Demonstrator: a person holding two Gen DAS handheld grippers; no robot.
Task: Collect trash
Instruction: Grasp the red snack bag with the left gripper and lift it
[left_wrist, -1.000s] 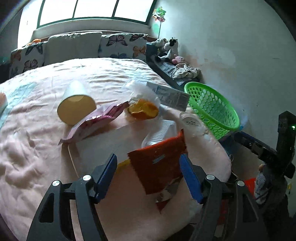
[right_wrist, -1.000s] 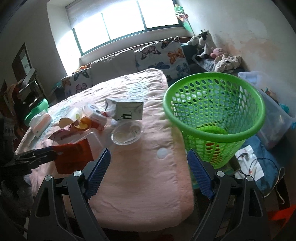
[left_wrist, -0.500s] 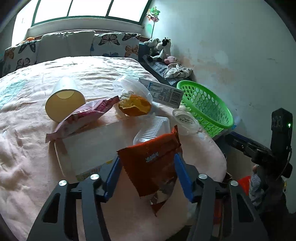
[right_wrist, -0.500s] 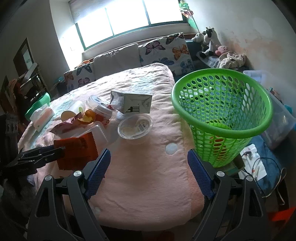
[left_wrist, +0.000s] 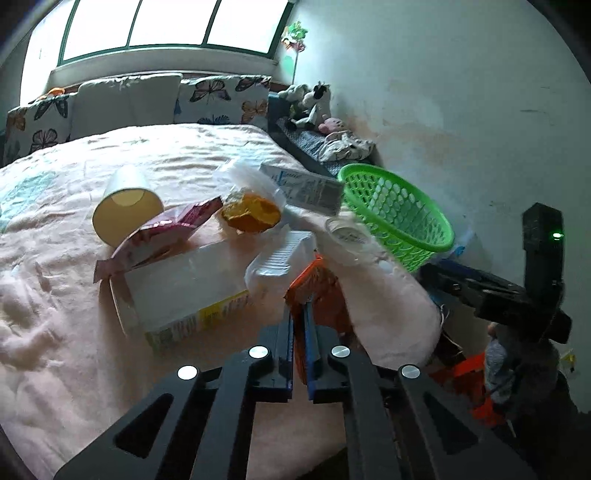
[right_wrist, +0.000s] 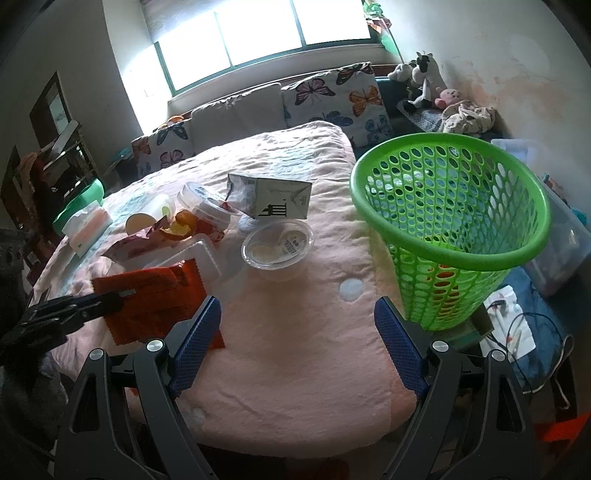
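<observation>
Left wrist view, left tongs (left_wrist: 300, 314) pinching orange wrapper (left_wrist: 317, 291) edge-on, upright

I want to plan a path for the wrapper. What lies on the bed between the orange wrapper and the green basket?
In the right wrist view, between the orange wrapper and the green basket lies mostly bare pink blanket; a clear round container sits just behind that stretch.

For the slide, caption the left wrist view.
Left tongs shut on orange snack wrapper on the bed, green basket beyond.
</observation>
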